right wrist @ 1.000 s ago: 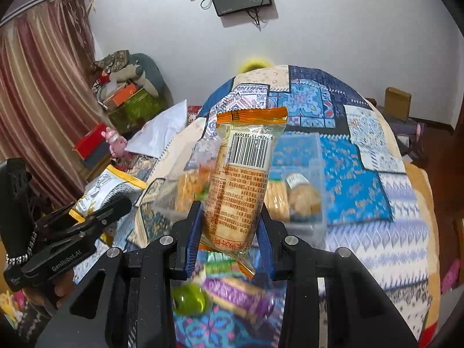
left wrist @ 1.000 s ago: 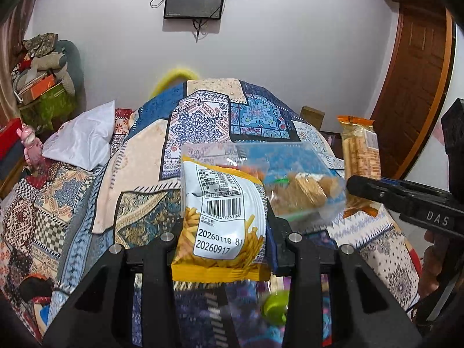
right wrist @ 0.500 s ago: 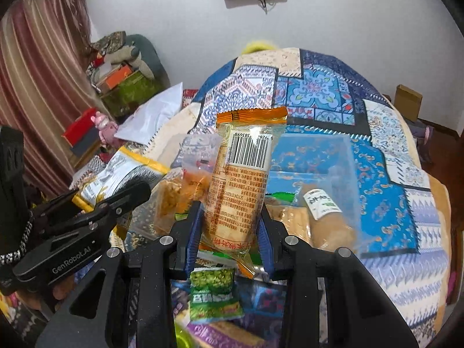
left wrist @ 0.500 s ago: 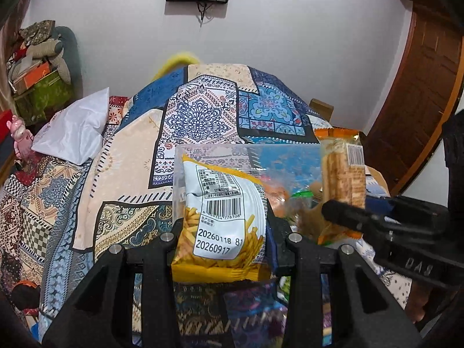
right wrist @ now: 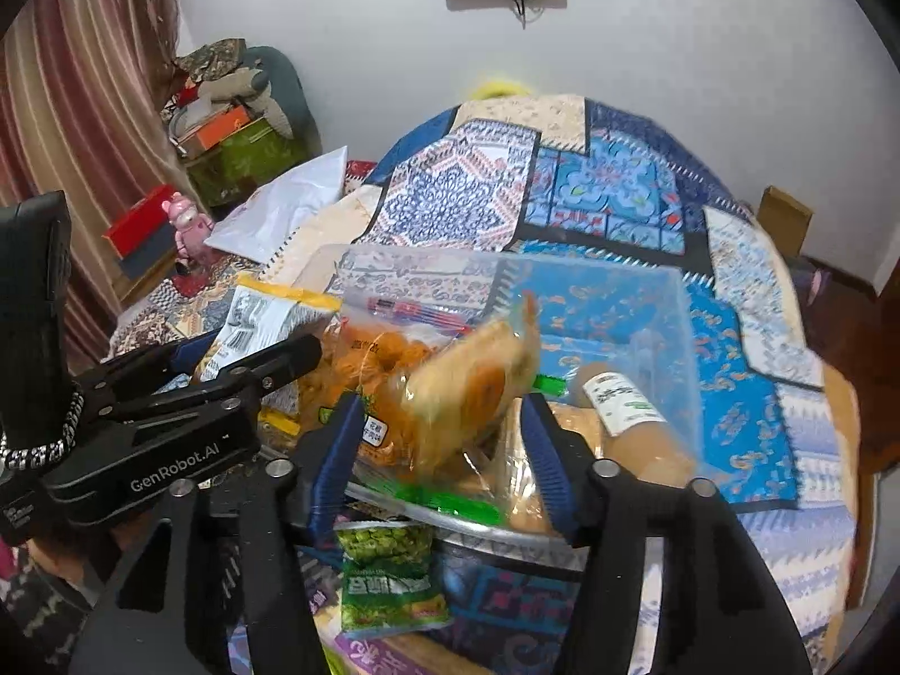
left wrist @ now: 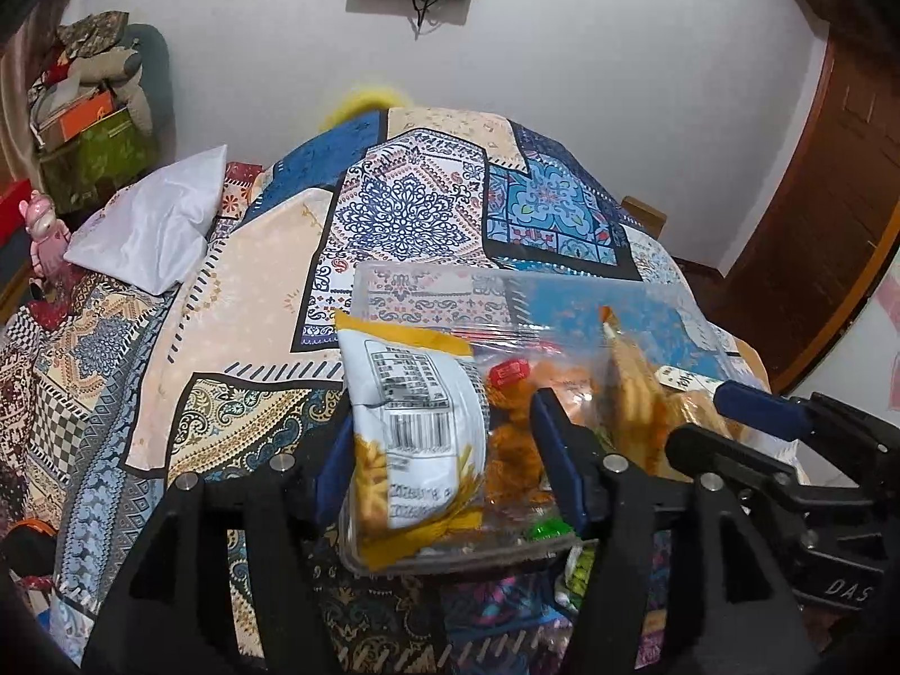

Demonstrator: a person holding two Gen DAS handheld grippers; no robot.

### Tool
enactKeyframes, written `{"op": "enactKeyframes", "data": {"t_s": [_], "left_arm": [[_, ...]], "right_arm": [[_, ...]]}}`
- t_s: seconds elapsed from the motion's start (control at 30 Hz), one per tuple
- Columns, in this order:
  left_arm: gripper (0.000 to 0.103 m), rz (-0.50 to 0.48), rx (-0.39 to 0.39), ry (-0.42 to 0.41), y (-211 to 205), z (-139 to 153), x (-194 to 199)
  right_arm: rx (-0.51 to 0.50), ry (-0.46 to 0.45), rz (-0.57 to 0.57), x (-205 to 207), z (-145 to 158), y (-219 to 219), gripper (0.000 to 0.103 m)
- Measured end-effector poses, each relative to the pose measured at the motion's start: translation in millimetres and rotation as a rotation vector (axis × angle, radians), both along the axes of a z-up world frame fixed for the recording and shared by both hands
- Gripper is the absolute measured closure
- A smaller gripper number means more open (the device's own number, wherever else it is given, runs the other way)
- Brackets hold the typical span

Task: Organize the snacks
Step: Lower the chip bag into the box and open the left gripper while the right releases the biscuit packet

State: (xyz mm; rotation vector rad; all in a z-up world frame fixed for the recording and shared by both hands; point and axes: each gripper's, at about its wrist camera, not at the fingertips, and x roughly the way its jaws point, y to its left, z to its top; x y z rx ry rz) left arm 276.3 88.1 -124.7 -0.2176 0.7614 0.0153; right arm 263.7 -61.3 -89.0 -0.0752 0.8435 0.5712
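A clear plastic bin point(left wrist: 427, 281) point(right wrist: 647, 281) sits on the patterned bedspread and holds several snack bags. My left gripper point(left wrist: 444, 450) is open over the bin's near left corner; the yellow-and-white snack bag point(left wrist: 410, 410) lies loose between its fingers, tipping into the bin. My right gripper point(right wrist: 444, 439) is open at the bin's near edge; the orange biscuit pack point(right wrist: 472, 382) is blurred and falling between its fingers into the bin. The right gripper shows in the left wrist view point(left wrist: 748, 422), and the left gripper in the right wrist view point(right wrist: 242, 360).
A green pea snack bag point(right wrist: 388, 574) and other packets lie on the bed in front of the bin. A white pillow point(left wrist: 152, 225) lies at the left. Boxes and soft toys are stacked at the far left wall point(right wrist: 225, 112). A wooden door point(left wrist: 832, 197) stands at the right.
Both grippers moved forward and down to the bin and opened. The yellow-and-white bag and the orange biscuit pack were let go and are dropping into the bin.
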Motion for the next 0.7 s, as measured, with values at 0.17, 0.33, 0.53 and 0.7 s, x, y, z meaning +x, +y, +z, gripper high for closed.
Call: {"op": "enactKeyframes", "data": {"t_s": [0.17,0.33,0.53,0.7], "left_arm": [[0.041,-0.011,0.026,-0.019,-4.0,17.5,-22.3],[0.040,-0.040,0.052,-0.028,-13.6,31.5,-49.6],[0.037,-0.073,0.048,-0.006,-30.3,33.6,-81.5],[0.037,-0.120,0.047,0.055,-52.4,14.6,-101.5]], "right_arm": [[0.012,-0.013,0.009,-11.7,10.4,-11.5,0.047],[0.007,-0.019,0.007,-33.3,15.6,-28.1,0.043],[-0.021,-0.009,0.013,-58.9,10.9,-46.4,0.042],[-0.035,0.021,0.025,-76.8,-0.7,-59.9,0.042]]}}
